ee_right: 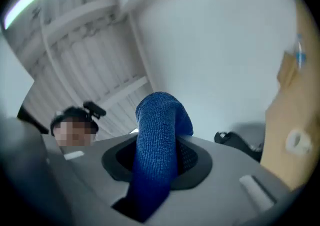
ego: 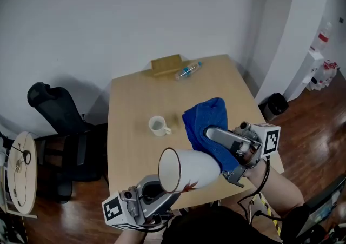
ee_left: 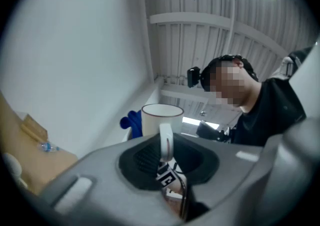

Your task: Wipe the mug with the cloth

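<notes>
While the light wooden desk point(ego: 130, 102) takes up the middle of the head view, a black office chair point(ego: 57, 110) stands off its left edge. Above the near right corner, a blue terry cloth point(ego: 203, 121) hangs bunched from the right gripper point(ego: 212, 132), whose jaws are partly closed and pinch a thick fold of it point(ee_right: 157, 130). Just left of the cloth, a white ceramic mug point(ego: 189, 170) with a dark rim is held in the air over the near edge, tipped on its side, mouth to the left. The left gripper point(ego: 162, 190) has its jaws fully closed on the mug's handle point(ee_left: 166, 142). At the far edge lies a flat wooden block point(ego: 166, 64), with a clear plastic bottle point(ego: 188, 70) on its side just beside it. A small white cup point(ego: 158, 125) stands near the desk's centre.
</notes>
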Demonstrator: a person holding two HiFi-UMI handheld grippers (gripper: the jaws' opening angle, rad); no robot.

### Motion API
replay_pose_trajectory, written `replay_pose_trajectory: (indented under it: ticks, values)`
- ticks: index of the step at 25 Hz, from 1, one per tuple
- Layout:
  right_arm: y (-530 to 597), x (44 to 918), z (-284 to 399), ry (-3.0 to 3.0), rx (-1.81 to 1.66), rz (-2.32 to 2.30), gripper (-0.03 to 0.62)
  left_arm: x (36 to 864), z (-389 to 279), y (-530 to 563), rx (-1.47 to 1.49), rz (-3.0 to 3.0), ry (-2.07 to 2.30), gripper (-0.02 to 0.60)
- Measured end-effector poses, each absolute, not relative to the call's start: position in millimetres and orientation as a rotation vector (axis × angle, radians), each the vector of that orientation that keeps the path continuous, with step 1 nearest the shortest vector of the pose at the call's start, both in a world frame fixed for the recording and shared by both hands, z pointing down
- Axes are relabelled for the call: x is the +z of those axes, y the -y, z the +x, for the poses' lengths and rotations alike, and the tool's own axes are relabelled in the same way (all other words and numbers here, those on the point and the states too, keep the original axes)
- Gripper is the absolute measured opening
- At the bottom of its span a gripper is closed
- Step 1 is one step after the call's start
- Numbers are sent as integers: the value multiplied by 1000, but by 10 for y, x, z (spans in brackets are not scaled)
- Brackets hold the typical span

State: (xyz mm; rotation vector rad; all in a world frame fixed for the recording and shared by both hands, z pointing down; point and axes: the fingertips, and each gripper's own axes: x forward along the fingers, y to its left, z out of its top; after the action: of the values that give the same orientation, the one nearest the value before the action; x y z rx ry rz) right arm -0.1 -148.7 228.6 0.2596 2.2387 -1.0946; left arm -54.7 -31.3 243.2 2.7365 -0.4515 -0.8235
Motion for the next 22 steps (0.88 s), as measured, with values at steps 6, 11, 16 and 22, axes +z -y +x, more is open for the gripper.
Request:
replay_pose_trajectory:
  ticks: [6, 11, 16, 22]
  values:
    - [1090, 2651, -340, -1844, -1567, 605, 126, 2398, -443, 155, -841, 2783, 284, 61]
    - [847, 2865, -509, -1672, -1717, 654, 126, 2401, -515, 213, -867, 2773, 347, 61]
    - [879, 2997, -507, -1643, -1702, 564, 126, 2451, -621, 339, -897, 2731, 493, 61]
    - [1612, 3259, 140, -1827, -1438, -36, 126, 2538, -804, 583, -783, 2709, 910, 61]
